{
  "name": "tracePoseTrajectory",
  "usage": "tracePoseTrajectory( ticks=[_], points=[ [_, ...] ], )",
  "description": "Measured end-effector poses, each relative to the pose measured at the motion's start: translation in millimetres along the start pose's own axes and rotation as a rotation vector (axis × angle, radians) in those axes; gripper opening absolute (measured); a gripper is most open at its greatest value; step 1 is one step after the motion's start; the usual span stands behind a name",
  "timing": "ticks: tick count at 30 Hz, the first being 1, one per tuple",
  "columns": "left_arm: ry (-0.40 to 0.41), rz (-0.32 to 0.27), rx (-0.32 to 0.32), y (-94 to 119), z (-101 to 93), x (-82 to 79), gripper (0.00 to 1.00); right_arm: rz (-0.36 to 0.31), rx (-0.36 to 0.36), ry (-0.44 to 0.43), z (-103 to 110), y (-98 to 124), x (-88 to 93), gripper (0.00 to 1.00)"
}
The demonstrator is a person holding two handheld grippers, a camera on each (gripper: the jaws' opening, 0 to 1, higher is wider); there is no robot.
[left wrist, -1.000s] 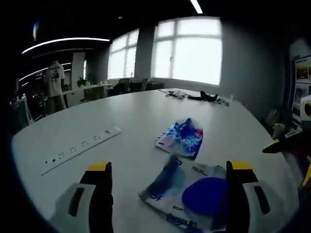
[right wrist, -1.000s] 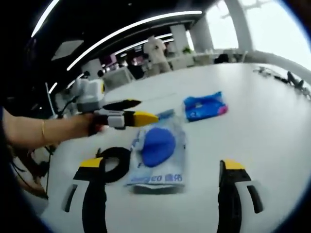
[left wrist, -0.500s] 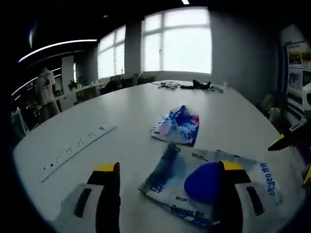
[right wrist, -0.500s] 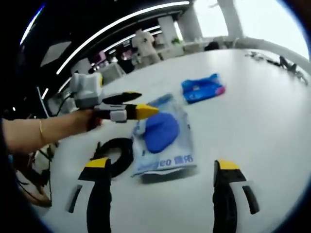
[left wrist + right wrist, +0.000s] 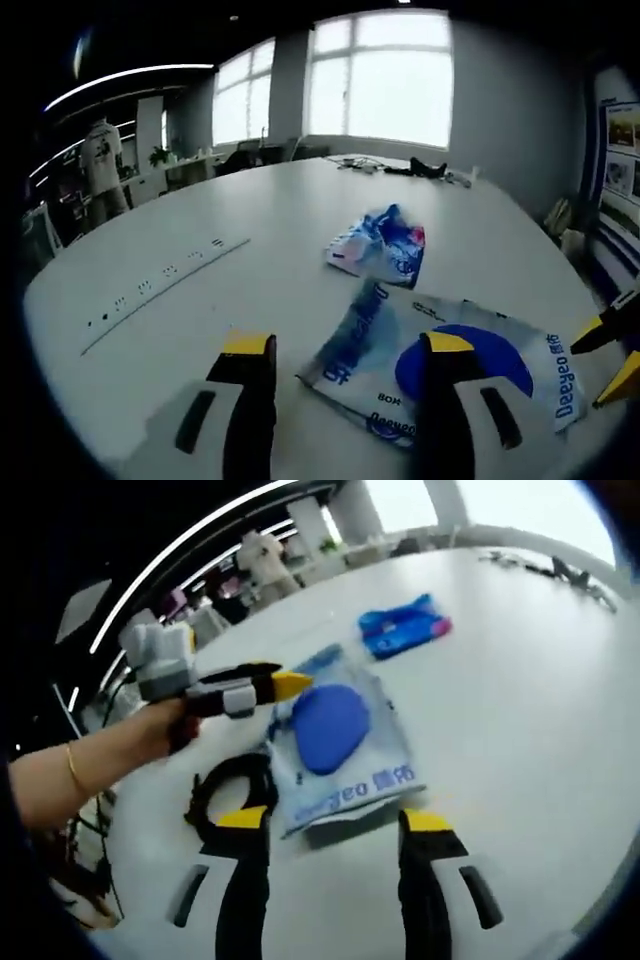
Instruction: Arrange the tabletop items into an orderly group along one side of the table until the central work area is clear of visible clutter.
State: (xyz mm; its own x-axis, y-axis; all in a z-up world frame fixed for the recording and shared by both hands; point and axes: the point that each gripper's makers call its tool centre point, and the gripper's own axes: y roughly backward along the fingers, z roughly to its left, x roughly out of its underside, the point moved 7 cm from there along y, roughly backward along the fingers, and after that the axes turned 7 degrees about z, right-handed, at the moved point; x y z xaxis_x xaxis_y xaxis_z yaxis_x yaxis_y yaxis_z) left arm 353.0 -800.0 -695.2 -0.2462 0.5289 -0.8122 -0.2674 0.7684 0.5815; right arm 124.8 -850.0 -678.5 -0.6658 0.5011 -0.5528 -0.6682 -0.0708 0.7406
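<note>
Two claws (image 5: 340, 350) (image 5: 335, 820), both with jaws apart, closing in on one slippery plastic packet (image 5: 340, 745), risking tugging it opposite ways or tearing it.

Desk (image 5: 250, 220): smooth, matt white surface. Clear plastic pouch (image 5: 345, 755): glossy, crinkled film with blue print, enclosing a matt blue pad (image 5: 328, 727). Small blue-patterned packet (image 5: 380, 250): shiny, creased wrapper.
</note>
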Motion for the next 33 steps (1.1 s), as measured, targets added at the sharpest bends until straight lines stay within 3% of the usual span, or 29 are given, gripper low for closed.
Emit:
tracePoseTrajectory(
  ticks=[3, 10, 19, 22, 24, 26, 28, 33],
  points=[
    [0.013, 0.024, 0.002, -0.1, 0.9, 3.6, 0.36, 0.026, -0.018, -0.059, 2.6, -4.0, 3.2, 0.42],
    [-0.037, 0.045, -0.035, 0.2, 8.1, 7.0, 0.23, 0.028, -0.021, -0.126, 0.2, -11.2, 4.5, 0.28],
    [-0.051, 0.061, -0.027, -0.6, 9.6, 10.5, 0.13, 0.034, -0.029, -0.146, -1.3, -13.7, 6.2, 0.17],
    [-0.128, 0.079, -0.029, -0.2, 8.0, 9.7, 0.09, 0.036, -0.028, -0.164, -1.5, -14.6, 5.9, 0.15],
    [-0.225, 0.092, -0.036, -1.1, 2.4, 7.3, 0.06, 0.041, -0.03, -0.181, -1.6, -15.8, 6.1, 0.11],
    [-0.233, 0.098, -0.046, -2.2, -0.2, 6.9, 0.03, 0.045, -0.067, -0.173, 2.2, -18.0, 6.6, 0.04],
    [-0.268, 0.105, -0.052, -1.9, -0.4, 6.0, 0.03, 0.044, -0.053, -0.162, 2.0, -18.7, 7.7, 0.03],
    [-0.256, 0.099, -0.036, -2.2, 2.6, 6.1, 0.02, 0.041, -0.068, -0.166, 2.6, -19.9, 7.5, 0.0]
  ],
)
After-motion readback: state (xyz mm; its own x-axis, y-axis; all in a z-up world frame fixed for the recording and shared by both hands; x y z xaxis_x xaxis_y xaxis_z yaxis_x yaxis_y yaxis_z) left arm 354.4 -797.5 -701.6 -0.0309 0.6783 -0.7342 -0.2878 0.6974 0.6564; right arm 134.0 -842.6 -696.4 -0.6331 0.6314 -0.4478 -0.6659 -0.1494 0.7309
